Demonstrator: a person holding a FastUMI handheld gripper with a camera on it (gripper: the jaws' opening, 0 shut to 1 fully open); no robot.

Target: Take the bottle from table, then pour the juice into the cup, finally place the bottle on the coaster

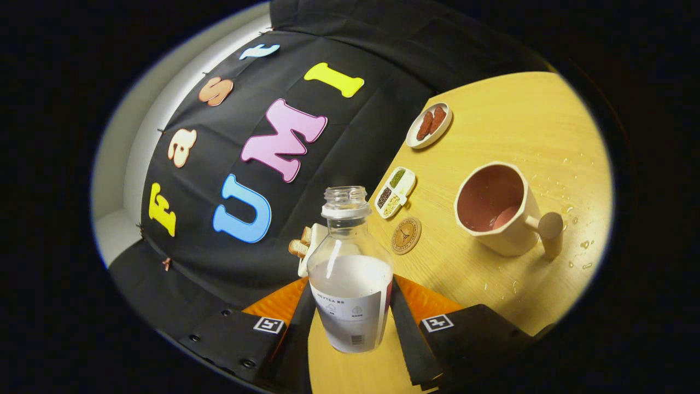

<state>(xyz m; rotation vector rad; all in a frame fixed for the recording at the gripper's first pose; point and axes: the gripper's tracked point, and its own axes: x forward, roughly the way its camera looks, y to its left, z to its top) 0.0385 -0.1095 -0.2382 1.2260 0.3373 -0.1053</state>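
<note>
A clear uncapped bottle [350, 273] with white liquid in its lower part and a white label sits between my fingers, and my gripper [350, 320] is shut on it, lifted off the wooden table [492, 109]. The whole scene is tilted. A cream cup [500, 210] with a pinkish inside and a knobbed handle stands beyond the right finger, some liquid pooled in its bottom. A round brown coaster [406, 236] lies just right of the bottle's shoulder, between bottle and cup.
A small white tray of beans and grains [396, 192] lies past the coaster. Farther off is an oval dish with reddish pieces [430, 125]. A white dish with bread slices [304, 246] peeks from behind the bottle. Droplets [579, 241] dot the table near the cup.
</note>
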